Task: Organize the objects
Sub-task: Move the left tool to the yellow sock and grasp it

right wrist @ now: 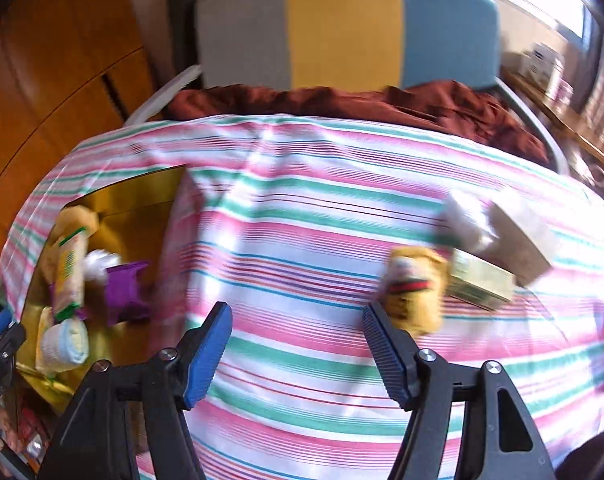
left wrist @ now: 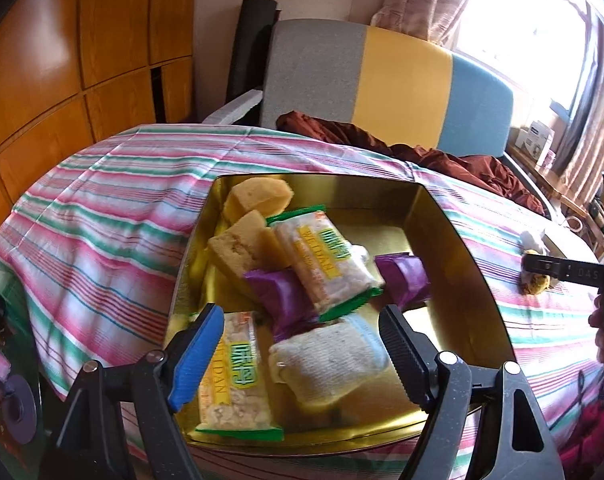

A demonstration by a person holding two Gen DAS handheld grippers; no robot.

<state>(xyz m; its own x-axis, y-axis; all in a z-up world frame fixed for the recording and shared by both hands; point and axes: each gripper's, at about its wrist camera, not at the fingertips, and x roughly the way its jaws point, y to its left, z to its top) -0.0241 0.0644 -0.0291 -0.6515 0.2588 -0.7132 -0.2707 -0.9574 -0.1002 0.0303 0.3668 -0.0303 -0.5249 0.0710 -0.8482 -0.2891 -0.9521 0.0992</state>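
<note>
Blur smears the right wrist view, so the small yellow plush toy (right wrist: 416, 290), the pale green box (right wrist: 482, 282) touching it and the beige block (right wrist: 518, 236) behind them cannot be read in detail. On the left, the shallow square gold tin (left wrist: 458, 240) sits on the pink, green and white striped cloth (left wrist: 102, 216), its near edge cut off by the left gripper (left wrist: 302, 352). Inside lie yellow sponge cake pieces (left wrist: 242, 236), two green-edged rice snack packets (left wrist: 326, 264), long axes running from far left to near right, purple foil packets (left wrist: 402, 280) and a rolled white sock (left wrist: 330, 364). The left gripper's jaws stand wide apart above the sock, not pressing on it. Further right, the right gripper (right wrist: 296, 354) hovers over bare cloth, jaws apart and empty, the plush toy just beyond its right finger.
</note>
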